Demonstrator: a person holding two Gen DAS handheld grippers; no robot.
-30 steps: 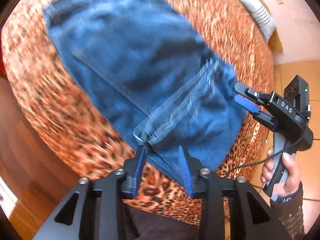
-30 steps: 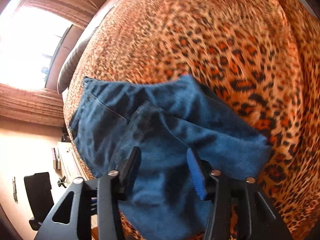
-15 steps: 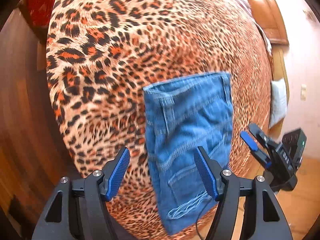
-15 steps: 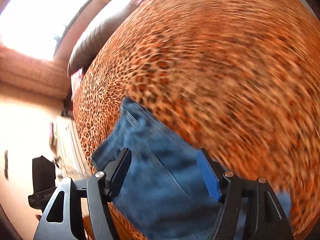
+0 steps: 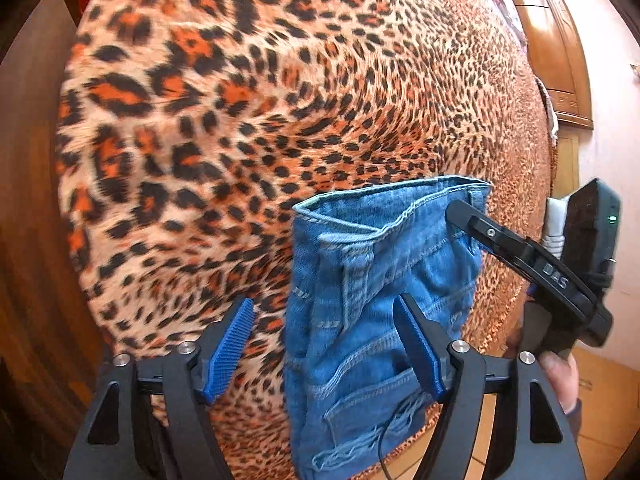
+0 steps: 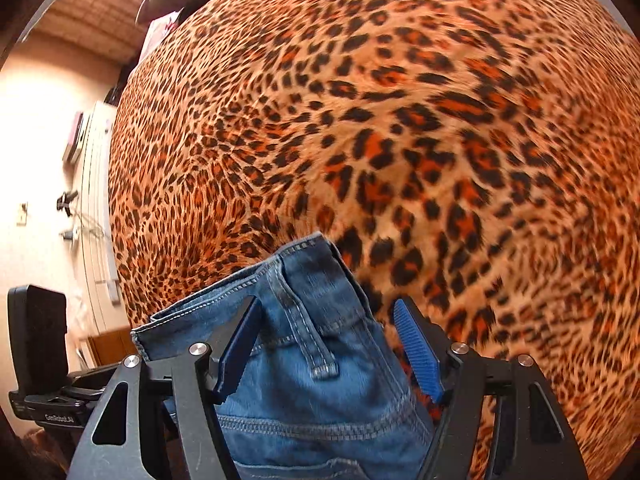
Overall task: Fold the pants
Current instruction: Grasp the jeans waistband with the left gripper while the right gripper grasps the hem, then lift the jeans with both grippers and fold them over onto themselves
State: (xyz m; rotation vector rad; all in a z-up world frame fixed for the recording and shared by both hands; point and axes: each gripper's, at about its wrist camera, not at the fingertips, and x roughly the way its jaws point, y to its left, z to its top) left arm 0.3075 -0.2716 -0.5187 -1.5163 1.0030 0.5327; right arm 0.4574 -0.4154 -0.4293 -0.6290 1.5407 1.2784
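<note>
Folded jeans (image 5: 372,312) lie at the leopard-print blanket's (image 5: 248,128) near edge; both grippers (image 5: 328,348) (image 6: 328,350) opening, unclamped.

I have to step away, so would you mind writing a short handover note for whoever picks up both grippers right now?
Left gripper: jaws opening, nothing pinched; it sits over the left edge of the folded jeans.
Right gripper: jaws opening, over the waistband corner, pads not pressing on the denim.
Jeans: a compact folded bundle near the edge of the leopard-print bedspread, waistband and belt loop on top.
Done: the folding looks complete and the bundle is released.
Left: probably only to draw both grippers clear, and straighten the frayed hem end if it needs it.
</note>
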